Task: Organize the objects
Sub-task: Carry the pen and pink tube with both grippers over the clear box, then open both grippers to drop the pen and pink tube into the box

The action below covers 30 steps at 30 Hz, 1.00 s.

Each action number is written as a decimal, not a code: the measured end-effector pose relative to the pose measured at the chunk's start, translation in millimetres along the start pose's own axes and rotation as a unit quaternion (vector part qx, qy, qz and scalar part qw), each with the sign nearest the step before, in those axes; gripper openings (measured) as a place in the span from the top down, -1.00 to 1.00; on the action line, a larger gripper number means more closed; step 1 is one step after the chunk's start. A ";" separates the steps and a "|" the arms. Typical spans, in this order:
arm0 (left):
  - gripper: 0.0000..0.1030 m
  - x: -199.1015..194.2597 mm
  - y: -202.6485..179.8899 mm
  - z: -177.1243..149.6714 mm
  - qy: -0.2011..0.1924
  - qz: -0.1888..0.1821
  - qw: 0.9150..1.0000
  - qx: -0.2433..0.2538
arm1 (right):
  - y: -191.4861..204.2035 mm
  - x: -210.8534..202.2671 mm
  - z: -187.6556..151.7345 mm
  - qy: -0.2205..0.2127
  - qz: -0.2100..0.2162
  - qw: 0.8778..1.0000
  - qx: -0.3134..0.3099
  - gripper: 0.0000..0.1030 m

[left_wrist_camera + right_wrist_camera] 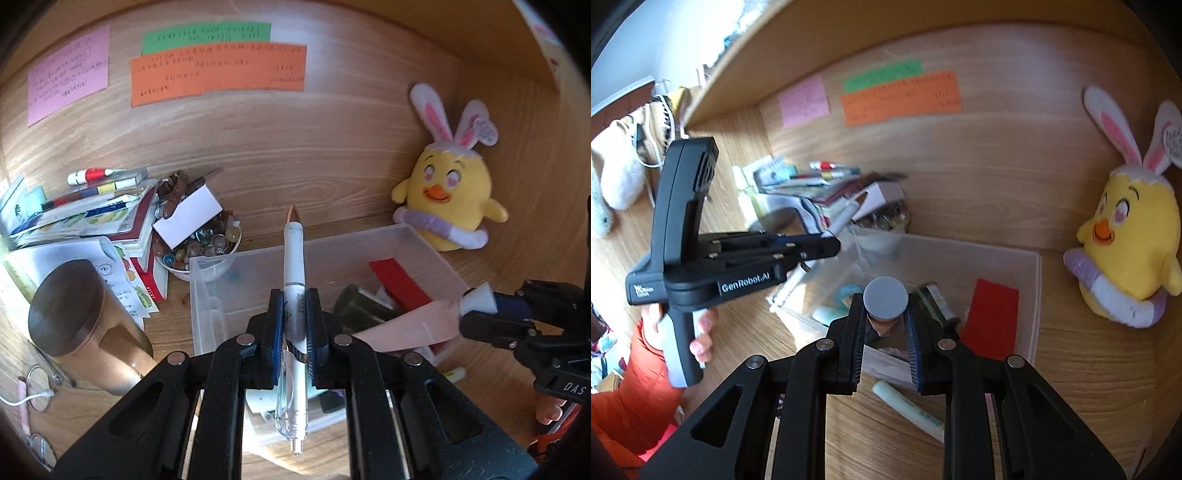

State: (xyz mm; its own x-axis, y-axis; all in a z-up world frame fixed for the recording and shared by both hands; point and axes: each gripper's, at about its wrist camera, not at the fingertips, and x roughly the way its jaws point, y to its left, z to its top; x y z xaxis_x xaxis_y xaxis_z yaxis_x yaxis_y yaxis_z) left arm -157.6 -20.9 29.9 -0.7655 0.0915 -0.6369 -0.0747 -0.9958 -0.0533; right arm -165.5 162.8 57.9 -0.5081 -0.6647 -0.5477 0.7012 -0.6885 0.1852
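My left gripper (pixel 294 301) is shut on a white pen (pixel 293 254) whose bronze tip points away, held above a clear plastic bin (pixel 214 295). It also shows in the right wrist view (pixel 827 245) with the pen (pixel 846 218). My right gripper (pixel 886 314) is shut on a small white object with a round flat end (pixel 885 297), over the bin (pixel 1032 295). In the left wrist view that object (pixel 476 299) flares like a cone at the right gripper's tip (pixel 467 310). The bin holds a red card (pixel 400 282), a pink sheet (pixel 413 325) and a dark item (pixel 360 306).
A yellow chick plush (pixel 443 195) sits right of the bin. A bowl of beads (pixel 199 243), a pile of booklets and markers (pixel 88 210) and a brown-lidded cup (pixel 85 325) stand at the left. A pale green tube (pixel 908 410) lies on the desk. Sticky notes (pixel 218 72) hang on the back wall.
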 end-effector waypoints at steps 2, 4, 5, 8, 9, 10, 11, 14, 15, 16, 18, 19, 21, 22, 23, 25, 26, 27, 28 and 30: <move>0.80 8.1 1.7 0.8 0.008 0.001 1.000 0.000 | -8.6 5.0 -1.2 0.008 -0.005 1.000 0.008 0.64; 0.80 15.9 2.2 1.3 0.016 0.002 1.000 0.001 | -16.3 8.9 -3.0 0.015 -0.007 1.000 0.016 0.64; 0.80 18.5 2.6 1.3 0.018 0.003 1.000 0.001 | -19.7 11.0 -3.4 0.017 -0.009 1.000 0.020 0.64; 0.80 27.0 2.4 0.2 0.028 0.001 1.000 0.002 | -30.2 17.1 -5.5 0.026 -0.023 0.999 0.032 0.64; 0.80 28.8 2.0 -0.1 0.030 0.000 1.000 0.003 | -34.0 21.0 -6.6 0.031 -0.027 0.999 0.036 0.64; 0.80 30.3 1.3 -0.5 0.031 -0.001 0.999 0.004 | -36.2 22.6 -7.6 0.034 -0.027 0.998 0.039 0.64; 0.80 31.2 0.5 -0.9 0.032 -0.003 0.999 0.006 | -39.0 25.1 -8.5 0.039 -0.027 0.998 0.043 0.63; 0.80 32.9 -3.2 -1.7 0.035 -0.007 0.999 0.012 | -45.5 31.7 -11.2 0.051 -0.036 0.997 0.049 0.58; 0.80 33.3 -4.3 -2.0 0.035 -0.007 0.999 0.014 | -46.4 33.3 -12.0 0.054 -0.044 0.996 0.049 0.57; 0.80 33.3 -5.4 -2.6 0.035 -0.008 0.999 0.015 | -47.7 34.2 -13.1 0.057 -0.050 0.996 0.049 0.56; 0.80 32.6 -6.2 -2.3 0.035 -0.010 0.999 0.015 | -50.0 36.5 -14.3 0.062 -0.055 0.995 0.052 0.55; 0.80 31.3 -7.1 -2.3 0.035 -0.014 0.999 0.015 | -50.7 37.1 -14.5 0.063 -0.057 0.995 0.052 0.56; 0.78 28.2 -8.7 -2.1 0.033 -0.018 0.999 0.016 | -50.1 36.0 -13.8 0.061 -0.069 0.995 0.049 0.51; 0.76 24.9 -10.2 -2.1 0.030 -0.018 0.999 0.018 | -49.5 35.3 -13.5 0.059 -0.075 0.994 0.046 0.44; 0.69 22.7 -11.1 -2.2 0.028 -0.018 0.999 0.020 | -48.8 34.6 -13.6 0.058 -0.079 0.994 0.045 0.34; 0.50 14.8 -14.3 -3.4 0.020 -0.018 0.999 0.024 | -46.1 33.7 -12.9 0.057 -0.079 0.994 0.042 0.24; 0.39 11.3 -15.6 -4.1 0.016 -0.017 0.999 0.027 | -43.9 33.1 -12.9 0.056 -0.081 0.994 0.039 0.18; 0.30 5.9 -17.6 -5.5 0.010 -0.014 0.999 0.030 | -40.6 32.3 -12.6 0.054 -0.089 0.994 0.032 0.13; 0.26 2.0 -18.5 -6.4 0.005 -0.013 0.999 0.032 | -38.3 31.6 -12.3 0.052 -0.098 0.993 0.028 -0.02; 0.05 -5.9 -19.9 -8.6 -0.002 -0.012 0.999 0.035 | -33.5 27.3 -11.5 0.043 -0.108 0.993 0.020 -0.15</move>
State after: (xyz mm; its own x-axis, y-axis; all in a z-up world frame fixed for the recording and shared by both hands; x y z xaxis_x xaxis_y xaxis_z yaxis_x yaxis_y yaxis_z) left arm -146.1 -1.6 28.1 -0.7650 0.1158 -0.6336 -0.1372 -0.9904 -0.0153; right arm -197.1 171.1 27.4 -0.5991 -0.4744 -0.6450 0.5589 -0.8246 0.0873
